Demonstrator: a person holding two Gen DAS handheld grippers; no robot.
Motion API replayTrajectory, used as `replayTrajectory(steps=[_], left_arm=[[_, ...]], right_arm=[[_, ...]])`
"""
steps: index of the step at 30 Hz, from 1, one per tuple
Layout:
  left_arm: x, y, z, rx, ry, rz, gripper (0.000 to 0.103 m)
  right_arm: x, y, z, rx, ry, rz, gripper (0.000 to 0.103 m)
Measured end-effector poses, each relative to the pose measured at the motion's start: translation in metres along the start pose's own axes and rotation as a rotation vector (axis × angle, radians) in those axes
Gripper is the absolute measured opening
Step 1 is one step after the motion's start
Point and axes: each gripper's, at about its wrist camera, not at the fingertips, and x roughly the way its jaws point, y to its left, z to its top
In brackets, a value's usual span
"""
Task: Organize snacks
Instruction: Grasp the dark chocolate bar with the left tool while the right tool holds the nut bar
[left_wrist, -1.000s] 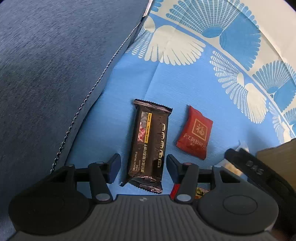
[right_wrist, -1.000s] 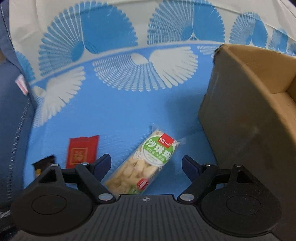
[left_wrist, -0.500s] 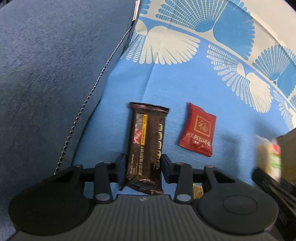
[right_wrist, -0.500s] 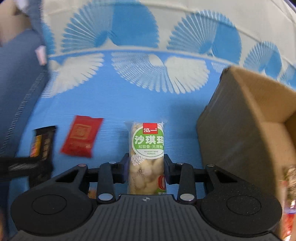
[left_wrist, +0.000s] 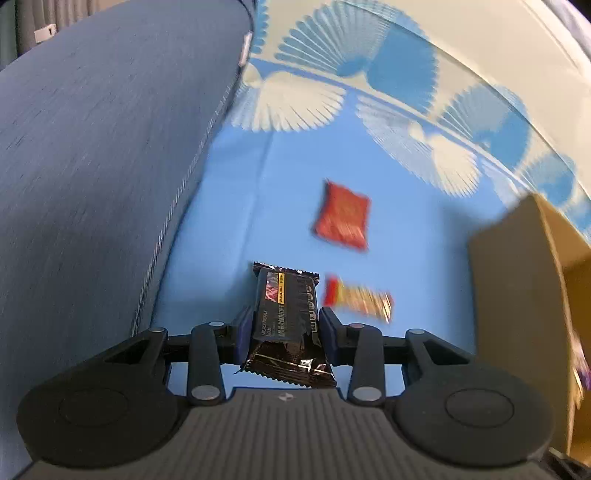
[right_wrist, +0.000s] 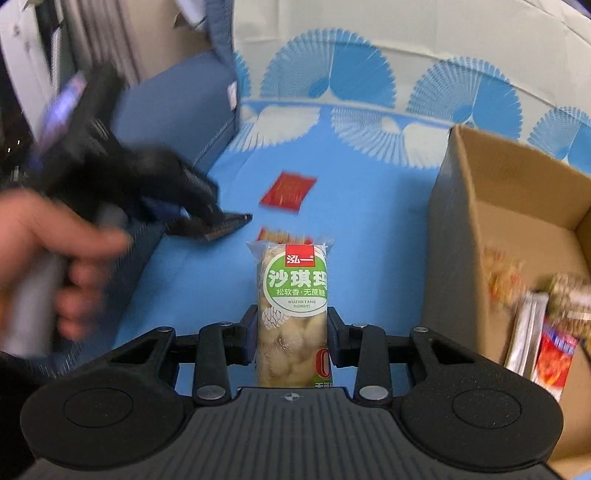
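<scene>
While the left tool (left_wrist: 284, 328), its jaws just closed, clamps a dark chocolate bar (left_wrist: 286, 314), the right tool (right_wrist: 291, 332), likewise just closed, clamps a green-labelled pastry pack (right_wrist: 293, 306). Beyond, a red packet (right_wrist: 288, 190) lies on blue cloth (right_wrist: 369, 206); a cardboard box (right_wrist: 454, 206) stands at three o'clock.

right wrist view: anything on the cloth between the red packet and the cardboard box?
Nothing. In the right wrist view, only bare blue cloth separates the red packet from the cardboard box. The left wrist view agrees.
</scene>
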Motion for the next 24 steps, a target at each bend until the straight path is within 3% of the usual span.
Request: replayTrajectory(steps=[5,6,8,10,13,18,24], left_arm=[[-0.003,0.006,-0.049,-0.065,0.105,-0.085,0.04],[-0.005,0.005,-0.05,-0.068,0.099,-0.115,0.033],[-0.009,0.0,-0.048,-0.024,0.087,-0.152,0.032],[-0.005,-0.006,-0.05,0.013,0.106,-0.127,0.032],[0.007,-0.008,-0.05,0.042,0.14,-0.053,0.032],[0.011,0.0,-0.047,-0.011,0.129,-0.073,0.05],[0.022,-0.022,-0.05,0.101,0.147,-0.034,0.056]], right_arm=[[0.032,-0.002,-0.032,0.031,0.115,-0.027,0.038],[0.035,-0.005,-0.033,0.065,0.133,0.0,0.038],[0.041,-0.008,-0.035,0.094,0.154,-0.002,0.038],[0.046,-0.01,-0.036,0.092,0.169,-0.037,0.038],[0.052,-0.014,-0.043,0.11,0.202,-0.024,0.038],[0.052,-0.01,-0.044,0.077,0.198,-0.021,0.045],[0.056,-0.01,-0.043,0.058,0.214,-0.016,0.046]])
